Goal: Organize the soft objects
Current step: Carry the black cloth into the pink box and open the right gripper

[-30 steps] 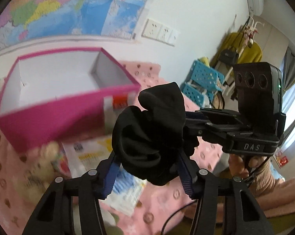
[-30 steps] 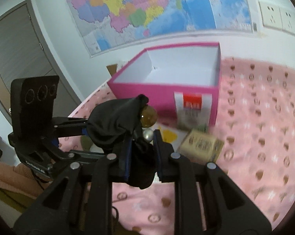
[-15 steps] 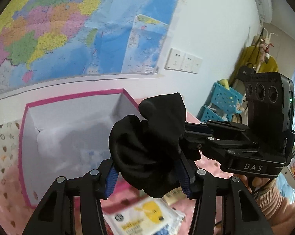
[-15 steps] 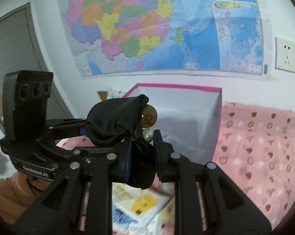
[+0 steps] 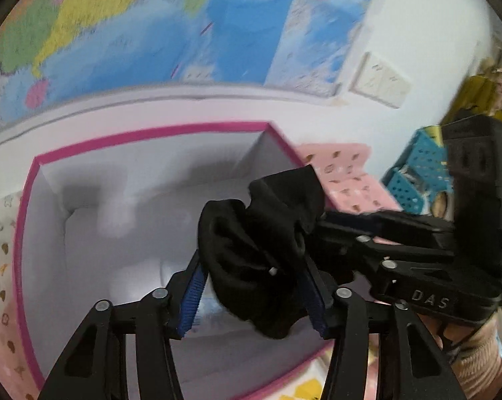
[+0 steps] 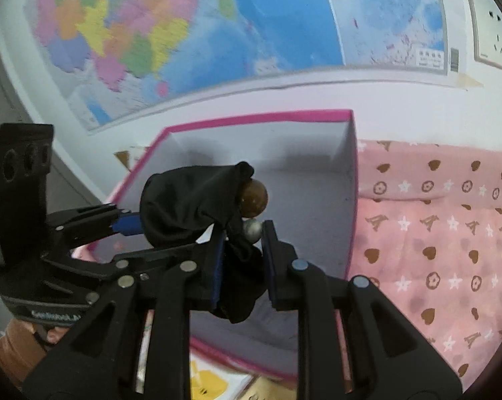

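Note:
A black soft cloth item with a brown bead and a silver bead is held by both grippers at once. My left gripper is shut on one end of it; my right gripper is shut on the other end. Both hold it above the open pink box with a white inside, which also shows in the right wrist view. The box's floor shows nothing but shadows.
The box stands on a pink patterned bedspread against a wall with a map and sockets. Yellow-printed packets lie in front of the box. Blue baskets stand at the right.
Both grippers, still holding the black item, have moved forward from in front of the box to over its open top. The packets have dropped to the lower edge of the view.

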`<state>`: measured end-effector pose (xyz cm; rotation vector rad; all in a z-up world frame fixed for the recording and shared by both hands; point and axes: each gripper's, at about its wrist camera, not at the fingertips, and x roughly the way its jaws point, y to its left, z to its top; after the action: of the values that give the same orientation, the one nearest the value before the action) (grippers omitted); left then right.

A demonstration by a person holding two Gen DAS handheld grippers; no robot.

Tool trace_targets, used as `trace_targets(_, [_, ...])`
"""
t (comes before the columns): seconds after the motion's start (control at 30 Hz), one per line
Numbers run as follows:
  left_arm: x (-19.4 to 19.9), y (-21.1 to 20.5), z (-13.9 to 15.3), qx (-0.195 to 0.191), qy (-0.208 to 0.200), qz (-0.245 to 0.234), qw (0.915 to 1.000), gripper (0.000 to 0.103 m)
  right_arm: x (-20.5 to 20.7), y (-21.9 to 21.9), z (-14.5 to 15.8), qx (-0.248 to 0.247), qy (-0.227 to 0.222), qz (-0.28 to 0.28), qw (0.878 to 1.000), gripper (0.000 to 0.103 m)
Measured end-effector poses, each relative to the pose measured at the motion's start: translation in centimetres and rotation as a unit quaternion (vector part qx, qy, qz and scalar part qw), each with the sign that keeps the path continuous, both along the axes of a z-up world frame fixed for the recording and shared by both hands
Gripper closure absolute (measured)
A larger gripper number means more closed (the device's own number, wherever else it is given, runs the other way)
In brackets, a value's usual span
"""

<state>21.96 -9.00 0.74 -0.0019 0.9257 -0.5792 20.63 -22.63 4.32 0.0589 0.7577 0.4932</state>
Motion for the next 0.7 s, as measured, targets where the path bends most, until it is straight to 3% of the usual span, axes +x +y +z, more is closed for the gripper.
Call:
trace_targets(0.13, [0.8,0.7,-1.0,0.011,0.019,0.028,0.9994,0.045,1.0,-0.1,-0.4,-0.023,-0.008,-0.039,0.999,0.068])
trace_targets(0.27, [0.1,2.0,-0.8,0.013,0.009,0.037,0.9992,0.045,0.4,-0.5,-0.3,-0.024,-0.014,-0.048,0.998,0.066])
trace_targets(0.47, [-2.8,5.0,1.4,-0.028,-0.019,0.041,0.9986,0.045,-3.7,-0.6,0.7,-0.012,-0.047,-0.008,0.999,0.065])
trace_targets(0.6, [-5.2,7.3,2.8,-0.058,-0.038,0.045,0.9966,0.041,-7.8,-0.8,1.6,0.006,-0.075,0.023,0.997,0.056])
trace_targets(0.7, [-7.2,8.5,3.5,-0.065,-0.051,0.046,0.9955,0.04,-10.6,-0.9,1.7,0.018,-0.086,0.044,0.995,0.056])
